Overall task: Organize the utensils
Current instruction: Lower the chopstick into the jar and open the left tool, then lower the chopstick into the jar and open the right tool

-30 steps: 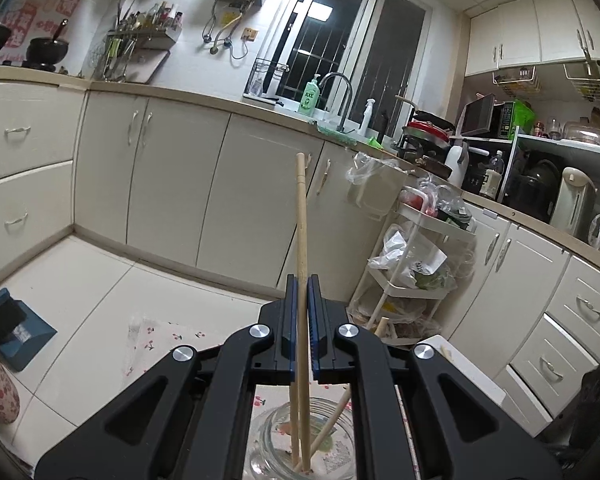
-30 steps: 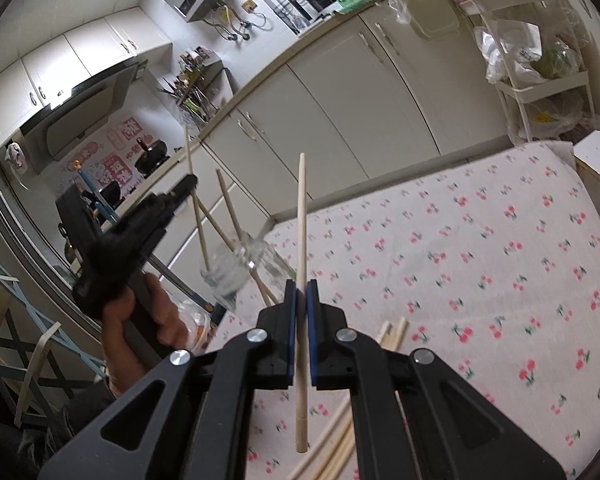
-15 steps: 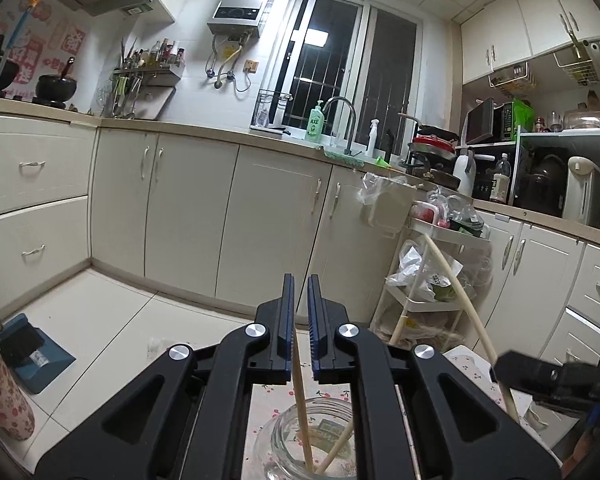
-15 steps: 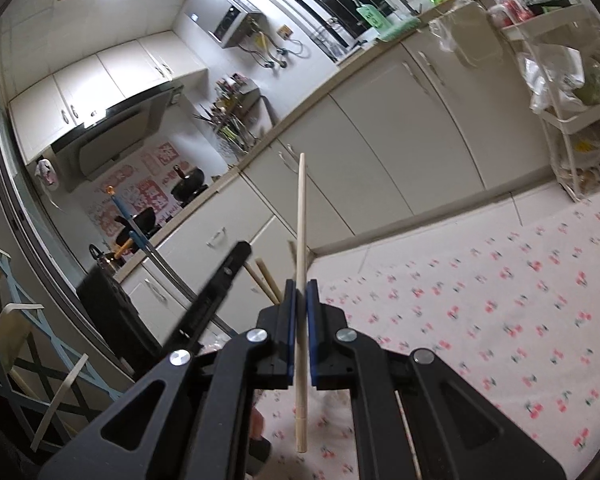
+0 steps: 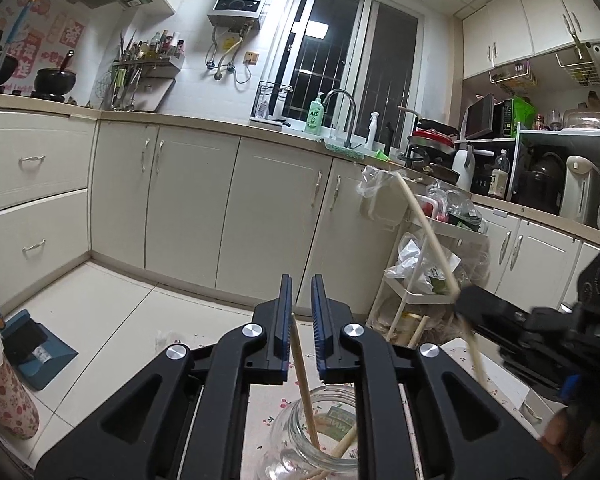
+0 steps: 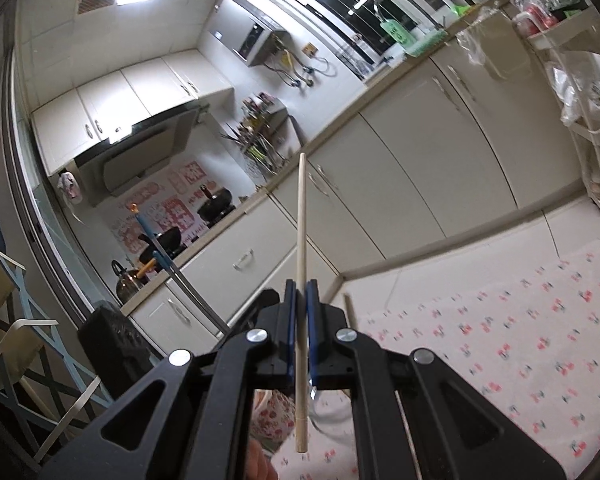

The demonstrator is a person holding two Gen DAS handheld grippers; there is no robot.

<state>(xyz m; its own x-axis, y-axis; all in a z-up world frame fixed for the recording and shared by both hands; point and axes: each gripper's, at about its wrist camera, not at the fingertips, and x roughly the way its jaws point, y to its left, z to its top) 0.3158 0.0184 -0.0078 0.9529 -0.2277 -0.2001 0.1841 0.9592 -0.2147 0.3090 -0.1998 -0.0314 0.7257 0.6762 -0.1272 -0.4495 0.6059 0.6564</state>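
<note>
One chopstick dropped, the next on its way

My left tongs are opening — their chopstick stands in the glass jar; right tongs clamp an upright chopstick, jar just below-left.

A white cloth printed with small red cherries is covering the surface. A clear glass jar is standing on it, seemingly near its edge.

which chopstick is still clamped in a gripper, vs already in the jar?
The chopstick in the right gripper, clamped upright between its pads. The others stand loose in the glass jar below the left gripper, whose jaws are opening.
</note>
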